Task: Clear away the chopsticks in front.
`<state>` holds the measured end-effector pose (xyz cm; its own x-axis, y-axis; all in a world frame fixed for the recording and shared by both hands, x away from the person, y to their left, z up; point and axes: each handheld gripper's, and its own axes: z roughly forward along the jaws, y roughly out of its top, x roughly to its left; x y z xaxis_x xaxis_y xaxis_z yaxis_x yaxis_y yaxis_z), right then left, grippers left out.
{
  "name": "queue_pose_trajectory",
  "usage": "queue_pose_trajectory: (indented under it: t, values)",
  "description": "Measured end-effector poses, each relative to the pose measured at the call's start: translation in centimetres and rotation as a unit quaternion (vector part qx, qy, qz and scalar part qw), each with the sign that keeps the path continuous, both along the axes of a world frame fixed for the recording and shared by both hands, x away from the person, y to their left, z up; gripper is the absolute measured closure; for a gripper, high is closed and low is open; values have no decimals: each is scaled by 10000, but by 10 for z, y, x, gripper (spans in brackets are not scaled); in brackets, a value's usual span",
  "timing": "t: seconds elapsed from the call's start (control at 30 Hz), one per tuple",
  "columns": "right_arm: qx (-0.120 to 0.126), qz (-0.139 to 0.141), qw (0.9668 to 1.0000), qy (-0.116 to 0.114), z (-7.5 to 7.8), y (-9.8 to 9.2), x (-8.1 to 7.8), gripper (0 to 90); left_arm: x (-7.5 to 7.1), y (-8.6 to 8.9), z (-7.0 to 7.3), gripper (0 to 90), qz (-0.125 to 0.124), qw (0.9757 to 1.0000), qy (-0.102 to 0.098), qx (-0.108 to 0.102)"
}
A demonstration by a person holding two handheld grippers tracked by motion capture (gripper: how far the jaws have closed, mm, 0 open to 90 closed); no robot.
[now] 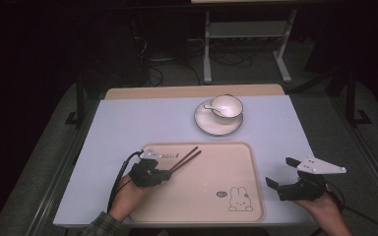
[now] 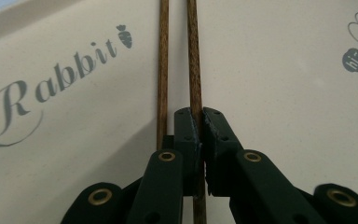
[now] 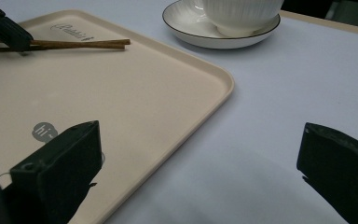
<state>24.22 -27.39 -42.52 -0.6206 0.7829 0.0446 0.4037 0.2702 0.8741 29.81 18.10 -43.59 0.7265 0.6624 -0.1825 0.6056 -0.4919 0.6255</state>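
Observation:
Two brown chopsticks (image 1: pixel 186 157) lie over the upper left of a beige tray (image 1: pixel 211 196) printed with "Rabbit" and a bunny. My left gripper (image 1: pixel 170 172) is at their near ends. In the left gripper view its jaws (image 2: pixel 202 116) are shut on the right chopstick (image 2: pixel 193 56), while the other chopstick (image 2: pixel 163 70) runs just beside the jaws over the tray (image 2: pixel 284 116). My right gripper (image 1: pixel 278 172) stands open over the table by the tray's right edge, with nothing between its jaws (image 3: pixel 200 144). The right gripper view shows the chopsticks (image 3: pixel 74 45) at far left.
A white bowl (image 1: pixel 226 105) sits on a dark-rimmed saucer (image 1: pixel 216 125) behind the tray, with what looks like a white spoon in it. The same bowl (image 3: pixel 240 11) and saucer (image 3: pixel 186 25) show in the right gripper view. The pale blue table (image 1: pixel 128 123) spreads around.

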Motion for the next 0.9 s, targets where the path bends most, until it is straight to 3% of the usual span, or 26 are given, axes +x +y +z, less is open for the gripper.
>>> queue_pose_trajectory:
  t: [0.1, 0.43, 0.53, 0.67, 0.73, 0.9]
  values:
    - [-2, -2, 10000, -4, 0, 0, 0, 0, -2, -4, -2, 840, -39, 9999, -34, 92]
    - [8, -6, 10000, -10, 0, -1, 0, 0, -2, -5, 0, 795, -52, 9999, -47, 119]
    - [7, -13, 10000, -10, 0, -1, 0, 0, 2, -5, 6, 792, -23, 9999, -147, 27]
    - [-2, -12, 10000, 0, 0, 0, 1, 0, 16, -17, 16, 847, -285, 9993, -180, -167]
    - [-3, -2, 10000, 0, 0, 0, 1, 0, 23, -27, 19, 895, -454, 9986, -230, -162]
    - [-9, -13, 10000, 9, 0, 0, 1, 0, 46, -55, 20, 896, -729, 9967, -240, -246]
